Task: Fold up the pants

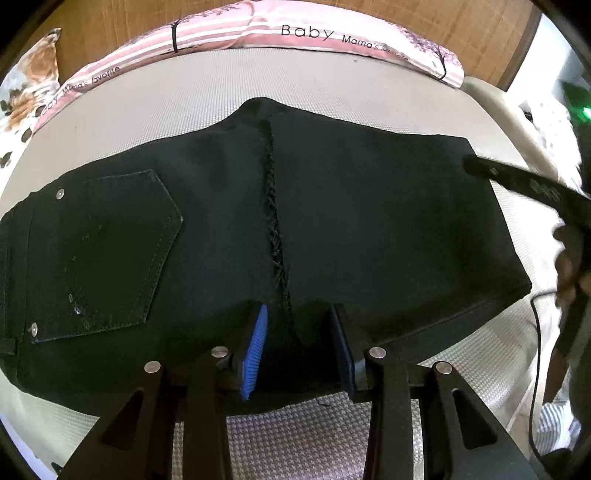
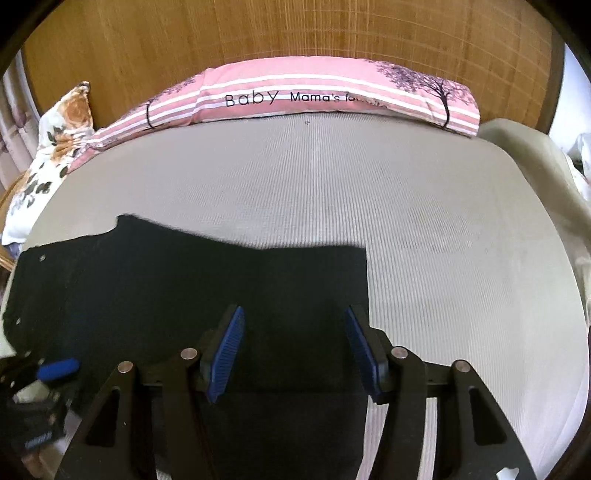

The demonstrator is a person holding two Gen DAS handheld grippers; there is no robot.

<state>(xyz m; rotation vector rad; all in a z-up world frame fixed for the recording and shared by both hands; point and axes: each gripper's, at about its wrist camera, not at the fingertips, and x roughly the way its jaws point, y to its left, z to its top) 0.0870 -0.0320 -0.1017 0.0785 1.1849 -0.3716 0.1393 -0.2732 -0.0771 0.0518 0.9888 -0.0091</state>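
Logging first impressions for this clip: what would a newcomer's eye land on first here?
The black pants dominate, lying folded flat on the grey mat, back pocket at left. Behind them a pink striped pillow lies along the wooden headboard. Both grippers, left and right, hang open over the cloth.

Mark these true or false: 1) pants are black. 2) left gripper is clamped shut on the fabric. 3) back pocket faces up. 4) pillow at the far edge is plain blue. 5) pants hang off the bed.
1) True: the pants are black.
2) False: the left gripper has its jaws apart over the frayed hem, pads not pressing.
3) True: the back pocket faces up.
4) False: the pillow is pink-striped with printed words.
5) False: they lie flat, folded, on the grey mattress.
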